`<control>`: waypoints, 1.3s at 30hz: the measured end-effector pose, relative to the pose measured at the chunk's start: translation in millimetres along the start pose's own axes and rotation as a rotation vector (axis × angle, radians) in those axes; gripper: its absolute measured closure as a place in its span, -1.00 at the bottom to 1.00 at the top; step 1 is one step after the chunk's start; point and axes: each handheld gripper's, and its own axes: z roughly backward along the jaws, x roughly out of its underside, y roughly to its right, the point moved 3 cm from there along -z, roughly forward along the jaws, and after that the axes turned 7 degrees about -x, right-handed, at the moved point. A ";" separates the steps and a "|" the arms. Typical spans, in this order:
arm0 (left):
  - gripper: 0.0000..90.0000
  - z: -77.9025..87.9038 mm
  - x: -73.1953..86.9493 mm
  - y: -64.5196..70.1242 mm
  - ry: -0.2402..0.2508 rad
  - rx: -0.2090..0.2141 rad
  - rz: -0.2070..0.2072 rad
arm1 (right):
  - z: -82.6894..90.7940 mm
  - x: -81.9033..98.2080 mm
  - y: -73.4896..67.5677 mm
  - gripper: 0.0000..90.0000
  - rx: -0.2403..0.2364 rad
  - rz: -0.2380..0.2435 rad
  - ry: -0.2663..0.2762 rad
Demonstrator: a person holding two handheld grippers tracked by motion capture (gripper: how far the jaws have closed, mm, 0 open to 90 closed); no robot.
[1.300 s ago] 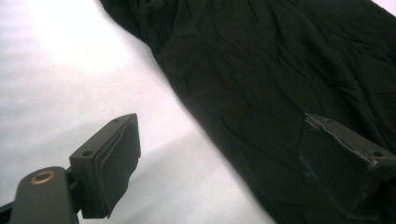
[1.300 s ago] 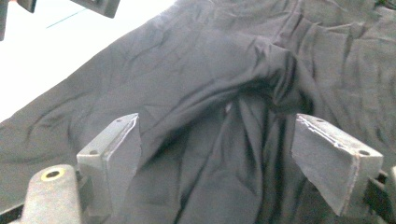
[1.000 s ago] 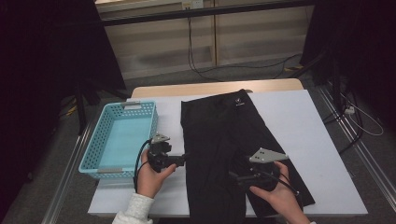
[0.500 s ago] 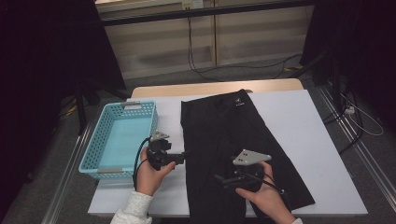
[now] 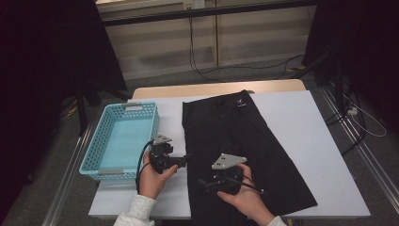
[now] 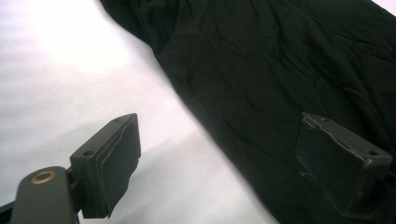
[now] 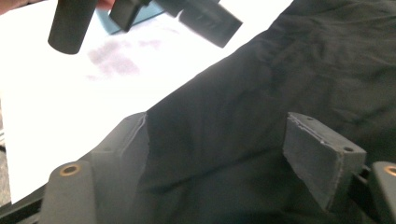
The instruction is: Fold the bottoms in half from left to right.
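Basket (image 5: 123,141) in turquoise sits empty beside black garment (image 5: 244,150) on table (image 5: 306,122); left hand-held gripper (image 5: 186,160) gapes wide, right hand-held gripper (image 5: 203,182), jaws just closing, grips nothing.

A black garment (image 5: 240,155) lies flat across the middle of the table (image 5: 301,117), low enough for a gripper to pass over it – the white strips along its right side and far-right corner are bare and open. On the left the blue basket (image 5: 123,139) stands with raised walls, blocking the left edge but open from above. Near the front edge the left gripper (image 5: 186,160) sits just left of the garment's edge and the right gripper (image 5: 203,181) over the cloth – close together, leaving only a narrow gap between them.
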 end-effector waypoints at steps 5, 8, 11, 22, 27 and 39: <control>-0.65 2.1 -0.7 -1.8 0.010 -0.029 -0.002 | -16.3 -3.3 -14.5 -0.37 -0.036 0.040 -0.029; -0.65 3.1 0.3 -2.9 0.005 -0.032 -0.010 | -26.9 -3.0 -21.7 -0.38 -0.061 0.046 -0.047; -0.65 5.4 -0.5 -3.0 0.013 -0.039 -0.013 | -37.1 0.3 -28.4 -0.40 -0.074 0.078 -0.116; -0.64 3.3 -7.3 4.1 0.021 -0.039 0.007 | -32.5 0.9 -19.0 0.97 -0.053 0.093 -0.120; -0.64 -4.2 -10.2 6.1 0.010 -0.034 0.024 | -31.2 -0.2 -19.0 0.99 -0.057 0.093 -0.110; -0.62 -21.1 -31.1 2.8 -0.022 -0.063 0.036 | 2.2 -11.2 -13.4 0.99 -0.117 0.034 -0.025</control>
